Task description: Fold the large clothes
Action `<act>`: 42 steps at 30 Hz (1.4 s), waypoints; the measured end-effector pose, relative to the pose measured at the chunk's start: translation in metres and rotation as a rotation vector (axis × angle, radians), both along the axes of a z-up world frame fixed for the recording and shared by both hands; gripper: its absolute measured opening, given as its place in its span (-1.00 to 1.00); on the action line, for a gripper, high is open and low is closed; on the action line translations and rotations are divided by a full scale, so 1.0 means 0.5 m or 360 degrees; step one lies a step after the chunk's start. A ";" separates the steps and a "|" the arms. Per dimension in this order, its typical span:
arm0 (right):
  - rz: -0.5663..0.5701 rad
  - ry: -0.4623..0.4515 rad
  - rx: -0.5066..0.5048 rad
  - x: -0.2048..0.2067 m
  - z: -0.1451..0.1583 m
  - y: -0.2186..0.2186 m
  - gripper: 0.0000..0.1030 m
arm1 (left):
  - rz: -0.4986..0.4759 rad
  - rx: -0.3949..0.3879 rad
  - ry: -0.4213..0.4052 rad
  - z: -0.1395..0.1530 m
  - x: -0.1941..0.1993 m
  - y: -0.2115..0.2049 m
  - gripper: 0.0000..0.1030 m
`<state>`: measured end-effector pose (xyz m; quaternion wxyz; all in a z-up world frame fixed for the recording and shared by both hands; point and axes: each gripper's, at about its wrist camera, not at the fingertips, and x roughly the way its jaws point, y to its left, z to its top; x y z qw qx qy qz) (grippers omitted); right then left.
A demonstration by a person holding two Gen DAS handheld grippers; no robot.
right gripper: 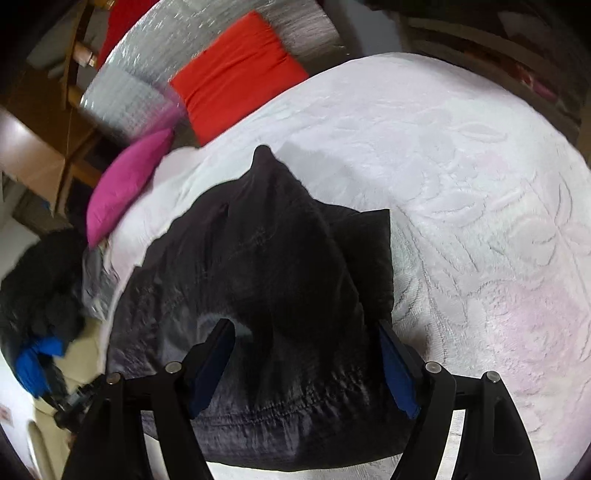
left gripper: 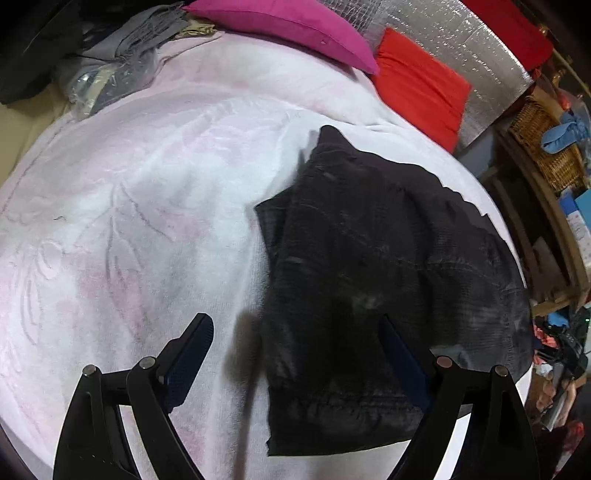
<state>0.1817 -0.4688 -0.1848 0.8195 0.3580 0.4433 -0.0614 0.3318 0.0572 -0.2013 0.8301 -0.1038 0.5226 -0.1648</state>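
A large black garment point(left gripper: 369, 277) lies partly folded on a white and pink embossed blanket point(left gripper: 129, 221). In the left wrist view it fills the right half. My left gripper point(left gripper: 295, 325) is open and empty, hovering over the garment's left edge. In the right wrist view the garment point(right gripper: 258, 277) lies in the middle and left, with a pointed corner toward the far side. My right gripper point(right gripper: 306, 328) is open and empty, above the garment's near part. The blanket point(right gripper: 480, 184) spreads to the right.
A magenta pillow point(left gripper: 295, 26) and a red pillow point(left gripper: 421, 85) lie at the blanket's far edge against silver foil padding point(left gripper: 461, 37). Grey clothes and a plastic bag point(left gripper: 110, 62) lie far left. A wicker basket point(left gripper: 546, 147) and shelves stand right. Dark clothes point(right gripper: 40, 288) lie left.
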 end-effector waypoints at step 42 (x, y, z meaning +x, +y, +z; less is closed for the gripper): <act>0.0326 -0.0124 0.0485 0.160 -0.057 0.025 -0.05 | -0.0294 -0.0866 0.0278 -0.038 0.105 -0.052 -0.46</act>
